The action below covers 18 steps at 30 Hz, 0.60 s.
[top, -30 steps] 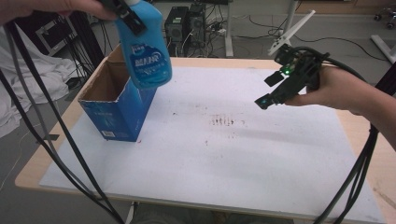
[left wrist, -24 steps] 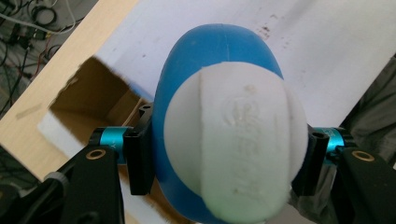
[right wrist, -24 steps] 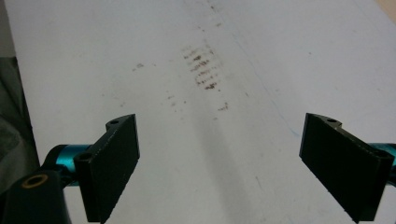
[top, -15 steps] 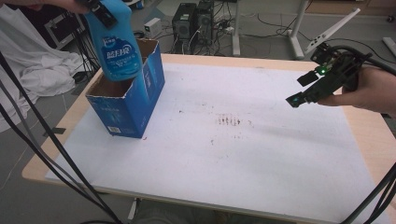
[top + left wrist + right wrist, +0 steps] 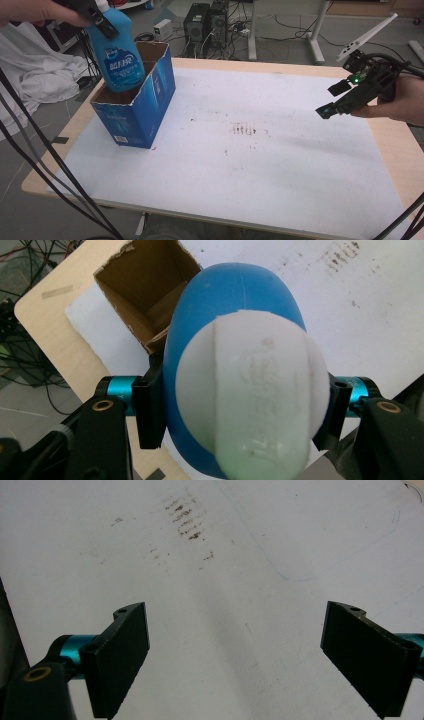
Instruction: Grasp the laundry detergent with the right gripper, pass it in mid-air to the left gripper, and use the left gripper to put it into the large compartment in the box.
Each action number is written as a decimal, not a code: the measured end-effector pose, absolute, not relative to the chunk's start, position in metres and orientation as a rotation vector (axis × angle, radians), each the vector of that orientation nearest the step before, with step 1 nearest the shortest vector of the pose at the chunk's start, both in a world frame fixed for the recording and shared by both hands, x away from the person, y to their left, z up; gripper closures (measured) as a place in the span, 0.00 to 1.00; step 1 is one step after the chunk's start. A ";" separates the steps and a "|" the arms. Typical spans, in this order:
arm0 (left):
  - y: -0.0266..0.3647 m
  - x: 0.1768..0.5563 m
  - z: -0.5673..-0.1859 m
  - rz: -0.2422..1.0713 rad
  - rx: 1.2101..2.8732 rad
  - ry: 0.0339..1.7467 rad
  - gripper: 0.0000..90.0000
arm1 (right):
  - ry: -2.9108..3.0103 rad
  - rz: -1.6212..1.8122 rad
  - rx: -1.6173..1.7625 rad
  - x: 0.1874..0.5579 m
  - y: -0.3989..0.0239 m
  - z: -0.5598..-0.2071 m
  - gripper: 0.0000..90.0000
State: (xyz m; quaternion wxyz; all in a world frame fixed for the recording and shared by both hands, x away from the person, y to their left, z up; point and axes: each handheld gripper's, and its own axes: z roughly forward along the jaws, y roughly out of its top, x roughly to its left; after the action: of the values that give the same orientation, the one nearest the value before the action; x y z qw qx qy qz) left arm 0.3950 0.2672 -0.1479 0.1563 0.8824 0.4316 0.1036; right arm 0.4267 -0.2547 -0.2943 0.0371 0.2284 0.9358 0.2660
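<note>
1. the table [image 5: 280, 200] is the biggest thing here, a light wooden top with a white mat [image 5: 260, 165] over most of it; the mat carries a patch of small brown stains near its middle and nothing else lies on it.
2. the box [image 5: 137, 112], blue cardboard with its top flaps torn open, stands upright at the mat's far left corner. from the left gripper view its brown inside [image 5: 150, 295] looks bare (part of the floor is hidden behind the bottle).
3. the bottle [image 5: 117, 52], blue with a white cap, hangs upright and a little tilted over the box mouth, its base at about the level of the rim. judging from this, the carry to the box is done and the lowering is just beginning; it is not yet resting inside.
4. the left gripper [image 5: 97, 17] pinches the bottle at the neck, just below the cap, one jaw on each side, as the left gripper view shows from above the cap [image 5: 250, 395].
5. the right gripper [image 5: 334, 99] hovers above the mat's right side, well apart from box and bottle, jaws spread wide with nothing between them (its own view [image 5: 235, 665] looks down on bare mat).
6. what is left, as i judge it: sink the bottle down between the box walls without catching the torn flaps, let go, and lift the left gripper clear.
</note>
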 end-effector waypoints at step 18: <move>0.268 0.400 -0.215 0.240 2.531 1.321 0.43 | 2.862 0.804 0.723 0.425 -0.264 -0.292 0.13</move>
State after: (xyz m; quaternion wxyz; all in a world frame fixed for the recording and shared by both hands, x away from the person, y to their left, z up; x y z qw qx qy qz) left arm 0.3995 0.2680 -0.2149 0.1378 0.8749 0.4567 0.0831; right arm 0.4254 -0.2644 -0.2917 0.0411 0.2360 0.9347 0.2627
